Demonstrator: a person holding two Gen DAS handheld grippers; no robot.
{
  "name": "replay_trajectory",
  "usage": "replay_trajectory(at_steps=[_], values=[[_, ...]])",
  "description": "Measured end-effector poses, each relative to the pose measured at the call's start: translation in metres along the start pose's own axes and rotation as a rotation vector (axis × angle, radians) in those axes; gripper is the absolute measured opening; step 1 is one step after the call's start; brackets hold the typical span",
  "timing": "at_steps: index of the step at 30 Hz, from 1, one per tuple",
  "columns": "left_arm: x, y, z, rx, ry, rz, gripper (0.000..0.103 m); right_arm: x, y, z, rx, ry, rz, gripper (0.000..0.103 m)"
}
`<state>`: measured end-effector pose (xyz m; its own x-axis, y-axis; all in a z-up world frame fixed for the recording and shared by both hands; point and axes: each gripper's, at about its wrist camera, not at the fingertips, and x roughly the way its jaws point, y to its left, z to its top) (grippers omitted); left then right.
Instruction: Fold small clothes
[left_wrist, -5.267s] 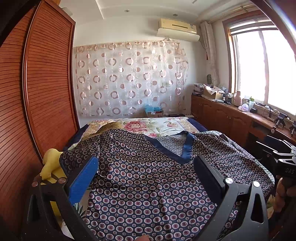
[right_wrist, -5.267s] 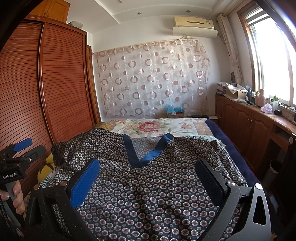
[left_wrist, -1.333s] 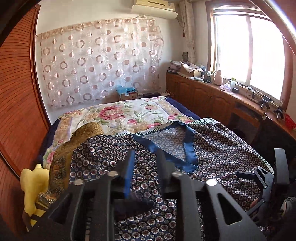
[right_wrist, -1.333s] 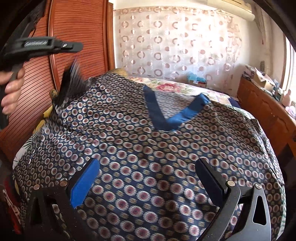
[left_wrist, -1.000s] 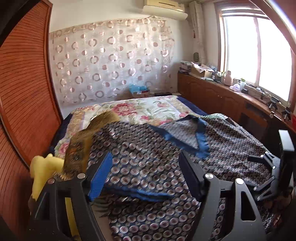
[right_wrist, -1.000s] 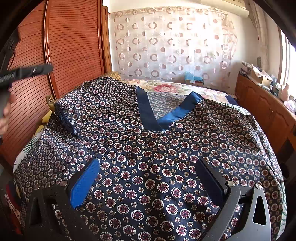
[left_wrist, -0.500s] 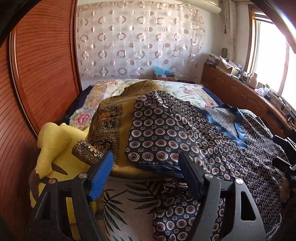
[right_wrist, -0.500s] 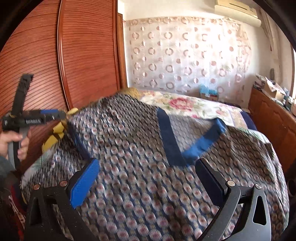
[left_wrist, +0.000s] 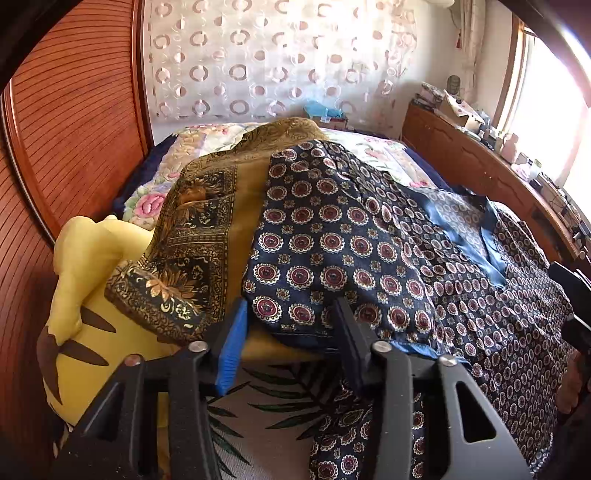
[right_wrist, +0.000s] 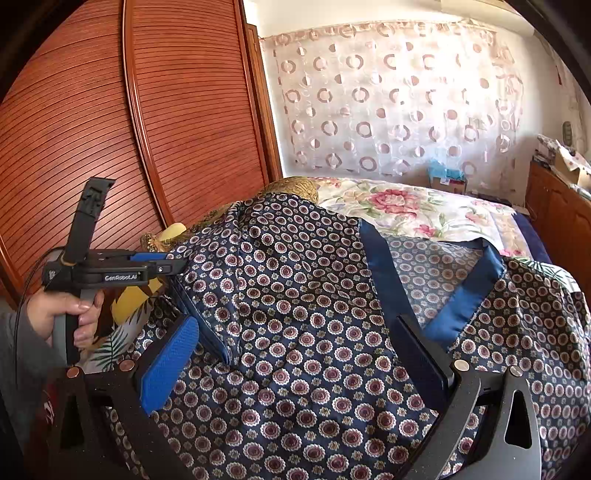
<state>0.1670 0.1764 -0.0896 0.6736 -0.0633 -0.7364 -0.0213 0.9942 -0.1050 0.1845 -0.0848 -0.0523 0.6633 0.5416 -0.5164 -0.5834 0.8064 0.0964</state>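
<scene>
The left wrist view sits low at the bed's near left corner, close over the folded sleeve of the navy medallion-print silk garment, facing the circle-patterned sheer curtain. The right wrist view looks from higher and further right, sharing garment, curtain and floral bedspread.

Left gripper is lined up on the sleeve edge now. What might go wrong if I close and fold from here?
The left gripper is open at the hem of the navy patterned top's folded sleeve. That sleeve lies on a gold patterned garment, so closing deep may pinch both layers. The cloth looks silky, so the fold may slide. The right gripper hovers open, pinning nothing, so the whole top may drag.
</scene>
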Motion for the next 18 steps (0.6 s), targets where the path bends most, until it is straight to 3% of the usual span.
replay_trajectory(at_steps=[2,5,12,18], values=[[-0.001,0.0,0.003,-0.006,0.0,-0.01,0.018,-0.003,-0.004,-0.001,0.004,-0.002,-0.002,0.103],[-0.009,-0.006,0.008,0.011,-0.038,0.017,0.004,-0.008,-0.006,-0.003,0.014,-0.008,-0.005,0.103],[-0.025,-0.043,0.041,0.085,-0.098,0.002,0.003,-0.019,-0.012,-0.006,0.059,-0.023,0.006,0.103],[-0.014,-0.081,0.08,0.151,-0.116,0.007,0.003,-0.033,-0.023,-0.008,0.06,-0.039,-0.031,0.103]])
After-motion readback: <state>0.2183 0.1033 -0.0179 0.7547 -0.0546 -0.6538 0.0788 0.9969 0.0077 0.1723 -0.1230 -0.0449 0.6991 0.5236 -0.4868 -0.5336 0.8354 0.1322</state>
